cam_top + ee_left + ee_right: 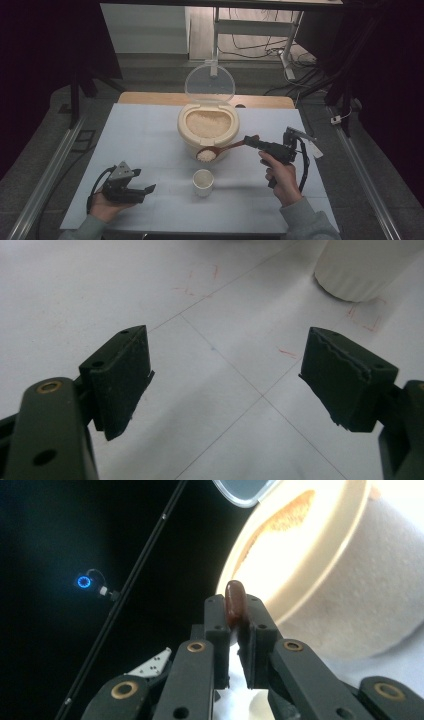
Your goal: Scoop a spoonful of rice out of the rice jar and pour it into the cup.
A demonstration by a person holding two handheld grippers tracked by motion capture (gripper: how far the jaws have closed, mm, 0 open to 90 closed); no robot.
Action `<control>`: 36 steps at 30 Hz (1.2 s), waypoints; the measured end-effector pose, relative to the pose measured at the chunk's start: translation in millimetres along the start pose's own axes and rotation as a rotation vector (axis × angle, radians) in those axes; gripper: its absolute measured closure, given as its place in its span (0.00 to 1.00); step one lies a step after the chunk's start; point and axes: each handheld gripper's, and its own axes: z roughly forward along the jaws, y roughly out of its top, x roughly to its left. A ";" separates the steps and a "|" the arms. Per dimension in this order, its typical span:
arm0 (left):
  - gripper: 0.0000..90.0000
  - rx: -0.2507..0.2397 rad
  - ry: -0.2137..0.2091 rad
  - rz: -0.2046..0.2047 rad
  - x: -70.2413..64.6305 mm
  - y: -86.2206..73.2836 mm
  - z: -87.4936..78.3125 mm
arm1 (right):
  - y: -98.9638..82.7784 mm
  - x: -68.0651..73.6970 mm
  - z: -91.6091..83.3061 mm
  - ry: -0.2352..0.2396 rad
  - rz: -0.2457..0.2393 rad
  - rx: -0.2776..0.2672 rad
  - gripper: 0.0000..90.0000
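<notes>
A cream rice container (208,131) with its clear lid (209,83) flipped up stands mid-table, full of white rice. My right gripper (251,142) is shut on the handle of a brown wooden spoon (214,150), whose bowl carries rice in front of the container, above and just behind a small white cup (203,182). In the right gripper view the spoon handle end (234,602) pokes up between the closed pads, beside the container wall (345,580). My left gripper (144,192) rests low at the front left, open and empty (225,382), with the cup (362,267) ahead of it.
A white sheet (150,150) with faint red marks covers the table. A wooden strip (150,97) shows at the far edge. Desk legs and cables lie on the floor beyond. Dark curtains stand at both sides.
</notes>
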 end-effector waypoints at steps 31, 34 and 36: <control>0.22 0.004 0.000 0.000 0.0 -1.0 0.6 | -22.3 0.5 11.0 -0.143 -0.262 0.089 0.92; 0.22 0.005 0.000 0.001 -0.1 -1.0 0.7 | -23.4 4.2 12.0 -0.136 -0.298 0.090 0.92; 0.22 0.004 0.000 0.001 -0.1 -1.0 0.6 | -24.4 7.4 12.7 -0.136 -0.330 0.090 0.92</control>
